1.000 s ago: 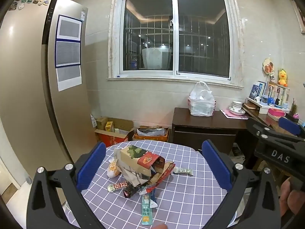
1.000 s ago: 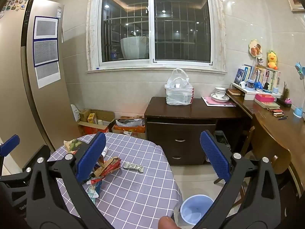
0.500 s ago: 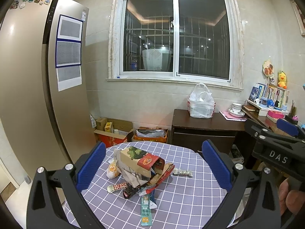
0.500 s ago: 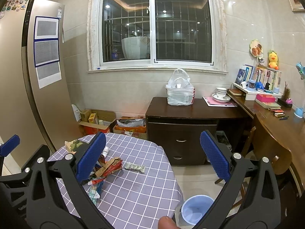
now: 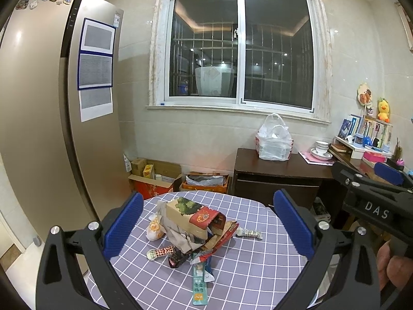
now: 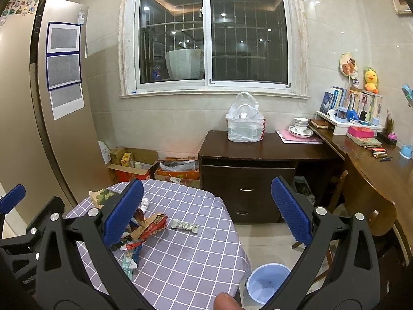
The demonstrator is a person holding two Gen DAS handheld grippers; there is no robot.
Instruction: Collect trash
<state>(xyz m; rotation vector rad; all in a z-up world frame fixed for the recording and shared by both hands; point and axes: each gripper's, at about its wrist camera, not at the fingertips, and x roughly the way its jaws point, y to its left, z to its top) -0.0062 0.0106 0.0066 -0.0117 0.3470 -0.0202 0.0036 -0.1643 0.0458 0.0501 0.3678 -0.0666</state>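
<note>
A heap of trash (image 5: 192, 226) lies on the round table with the purple checked cloth (image 5: 247, 266): a cardboard carton, crumpled paper, snack wrappers and a teal packet (image 5: 199, 283). One small wrapper (image 5: 249, 232) lies apart to the right. My left gripper (image 5: 207, 227) hangs open above the heap, touching nothing. My right gripper (image 6: 206, 213) is open too, above the table's right part, with the small wrapper (image 6: 184, 225) and the heap (image 6: 142, 228) below and to the left. A blue bin (image 6: 267, 283) stands on the floor by the table's right edge.
A tall fridge (image 5: 44, 118) stands at the left. Cardboard boxes (image 5: 152, 178) sit on the floor under the window. A dark cabinet (image 6: 247, 178) carries a white plastic bag (image 6: 245, 121); a wooden desk (image 6: 382, 168) and chair (image 6: 366, 206) are at the right.
Both views have risen slightly, so the table and trash sit a little lower and farther. Both grippers stay open and empty; the trash has not moved.
</note>
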